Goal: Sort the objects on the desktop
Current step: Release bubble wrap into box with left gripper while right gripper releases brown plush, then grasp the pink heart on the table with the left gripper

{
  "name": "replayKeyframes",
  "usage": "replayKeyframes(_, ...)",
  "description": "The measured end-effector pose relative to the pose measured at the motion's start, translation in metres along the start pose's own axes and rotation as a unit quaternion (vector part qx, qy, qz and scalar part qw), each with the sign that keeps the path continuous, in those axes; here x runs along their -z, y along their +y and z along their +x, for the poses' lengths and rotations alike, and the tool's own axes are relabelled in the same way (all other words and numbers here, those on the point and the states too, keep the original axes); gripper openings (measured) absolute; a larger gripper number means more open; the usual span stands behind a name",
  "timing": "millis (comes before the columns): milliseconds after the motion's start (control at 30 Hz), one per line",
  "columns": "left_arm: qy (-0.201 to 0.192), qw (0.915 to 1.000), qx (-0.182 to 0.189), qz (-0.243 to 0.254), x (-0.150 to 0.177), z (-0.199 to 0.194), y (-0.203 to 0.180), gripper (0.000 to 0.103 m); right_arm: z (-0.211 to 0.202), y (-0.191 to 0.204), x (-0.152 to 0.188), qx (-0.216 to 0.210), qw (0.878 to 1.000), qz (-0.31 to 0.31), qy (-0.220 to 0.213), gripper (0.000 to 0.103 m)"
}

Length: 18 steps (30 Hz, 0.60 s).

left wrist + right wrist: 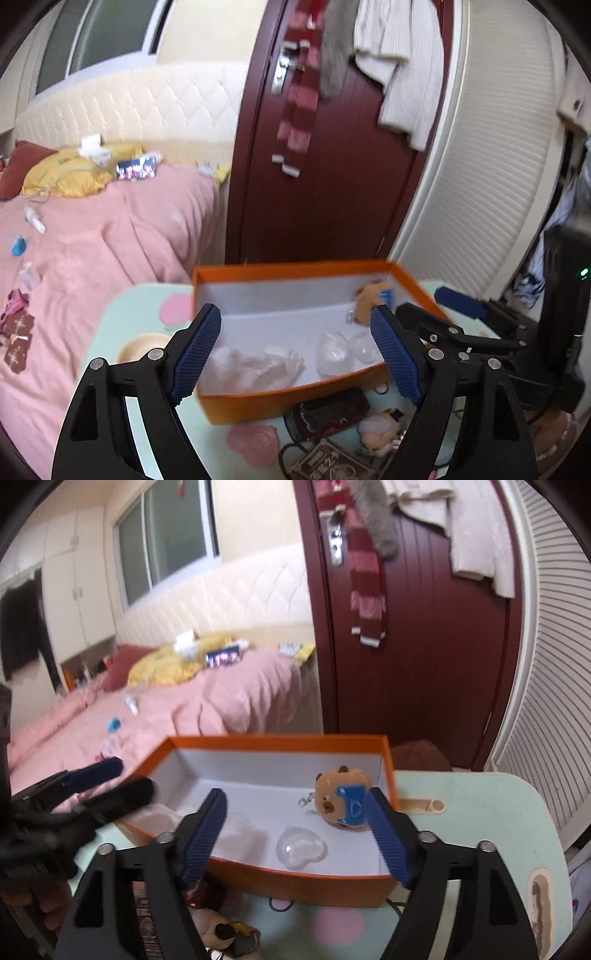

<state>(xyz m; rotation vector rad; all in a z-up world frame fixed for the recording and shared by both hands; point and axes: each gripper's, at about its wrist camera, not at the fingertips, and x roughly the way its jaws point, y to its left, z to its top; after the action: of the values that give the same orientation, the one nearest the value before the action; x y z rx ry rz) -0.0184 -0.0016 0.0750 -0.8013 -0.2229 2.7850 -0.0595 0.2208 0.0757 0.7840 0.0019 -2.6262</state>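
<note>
Both the left gripper (295,354) and right gripper (297,834) hover wide open and empty over the orange box (295,884), where the bear keychain (341,797) lies; the remaining table (480,812) clutter wants a centred, unhurried grasp.

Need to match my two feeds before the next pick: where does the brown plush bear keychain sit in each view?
Left wrist view: the brown plush bear keychain lies in the orange box, at its far right corner, partly hidden behind the left tool's right finger.
Right wrist view: the bear lies in the right half of the box, beside the right tool's right finger.
Shared landmark: the dark red door behind the box.
</note>
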Motion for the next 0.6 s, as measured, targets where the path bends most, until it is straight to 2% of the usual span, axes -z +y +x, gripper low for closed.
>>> replayKeyframes(200, 0.022, 0.999, -0.035, 0.018, 0.004, -0.033, 0.01, 0.083, -0.031, 0.0, 0.004, 0.008, 1.0, -0.004, 0.011, 0.079)
replayKeyframes(333, 0.082, 0.9946, -0.057, 0.027, 0.03, -0.043, 0.012, 0.083, -0.048, 0.003, 0.025, 0.027, 0.999, -0.009, 0.041, 0.083)
replayKeyframes(500, 0.146, 0.9874, -0.054, 0.029, 0.072, -0.043, 0.008, 0.083, -0.056, 0.007, 0.064, 0.034, 0.995, -0.006, 0.096, 0.083)
replayKeyframes(600, 0.17, 0.9833, -0.058, 0.029, 0.089, -0.04, 0.006, 0.083, -0.055, 0.006, 0.084, 0.034, 0.991, -0.005, 0.127, 0.083)
